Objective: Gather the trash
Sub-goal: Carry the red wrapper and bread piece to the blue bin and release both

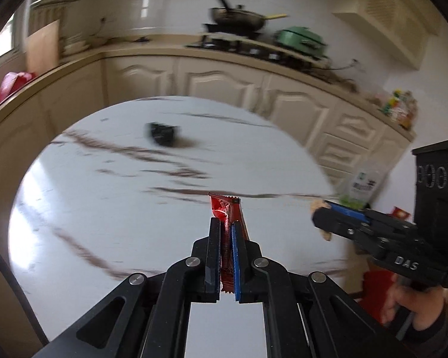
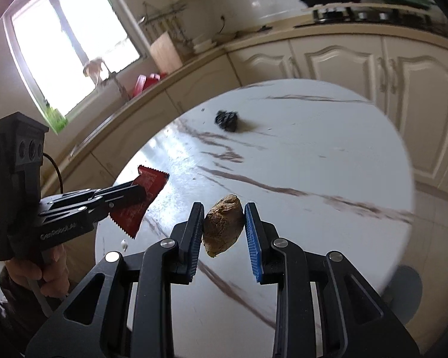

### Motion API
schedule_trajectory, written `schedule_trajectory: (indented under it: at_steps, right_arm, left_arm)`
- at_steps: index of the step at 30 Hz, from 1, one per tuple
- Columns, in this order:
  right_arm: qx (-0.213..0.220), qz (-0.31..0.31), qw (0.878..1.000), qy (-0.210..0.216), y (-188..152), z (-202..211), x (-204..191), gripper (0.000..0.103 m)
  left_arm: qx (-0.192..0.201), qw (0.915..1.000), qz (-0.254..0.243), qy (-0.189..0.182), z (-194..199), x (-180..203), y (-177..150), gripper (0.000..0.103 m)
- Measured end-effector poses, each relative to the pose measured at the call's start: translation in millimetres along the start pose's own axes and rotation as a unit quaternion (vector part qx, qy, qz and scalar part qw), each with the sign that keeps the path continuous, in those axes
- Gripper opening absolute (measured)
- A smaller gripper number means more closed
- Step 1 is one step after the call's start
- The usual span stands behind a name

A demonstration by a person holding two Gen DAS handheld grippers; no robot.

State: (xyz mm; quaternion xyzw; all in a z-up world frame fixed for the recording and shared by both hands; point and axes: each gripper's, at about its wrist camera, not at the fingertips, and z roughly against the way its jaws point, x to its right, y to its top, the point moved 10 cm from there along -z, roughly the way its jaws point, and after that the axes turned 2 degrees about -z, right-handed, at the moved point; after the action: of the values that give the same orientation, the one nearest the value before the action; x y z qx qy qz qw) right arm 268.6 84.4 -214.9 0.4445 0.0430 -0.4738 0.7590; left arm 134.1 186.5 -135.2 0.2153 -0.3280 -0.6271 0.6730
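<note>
A round white counter (image 1: 74,208) with dark marble-like veins carries a small crumpled black lump (image 1: 162,133) on its far side, resting directly on the top, its make blurred. A tiny white crumb (image 2: 124,244) lies at the near left edge.

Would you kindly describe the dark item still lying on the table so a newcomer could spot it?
Start at the round white marble-veined table. Toward its far side, nearer the cabinets, lies a small crumpled black lump by itself. It is the only dark piece there and the only one not held.
</note>
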Motion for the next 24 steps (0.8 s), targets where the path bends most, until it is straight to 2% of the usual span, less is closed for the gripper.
schedule_trajectory:
  at_steps: [2,7,12,15,17,21,22,24]
  right_arm:
    - [0.011,-0.010,1.000,-0.005,-4,21,16,0.026]
    - [0.043,-0.062,0.996,-0.044,-29,86,89,0.026]
    - [0.049,-0.124,0.987,-0.093,-75,129,177,0.026]
    - [0.039,-0.160,0.979,-0.121,-102,133,225,0.026]
    - [0.029,-0.170,0.975,-0.139,-116,127,249,0.027]
    - [0.024,-0.208,0.967,-0.149,-136,104,295,0.028]
    - [0.027,-0.214,0.965,-0.150,-140,99,307,0.029]
    - [0.034,-0.220,0.961,-0.163,-145,93,329,0.039]
  left_arm:
    - [-0.003,0.9998,-0.013,-0.013,-7,26,3,0.002]
    - [-0.024,0.9961,-0.059,-0.060,-47,116,6,0.002]
    - [-0.062,0.9855,-0.114,-0.110,-101,212,3,0.002]
    - [-0.091,0.9773,-0.128,-0.142,-134,254,1,0.002]
    - [-0.103,0.9747,-0.147,-0.133,-159,271,1,0.002]
    - [-0.133,0.9686,-0.163,-0.133,-207,292,-1,0.002]
    - [-0.146,0.9669,-0.162,-0.132,-224,298,-3,0.002]
    - [-0.171,0.9633,-0.160,-0.132,-253,307,-6,0.002]
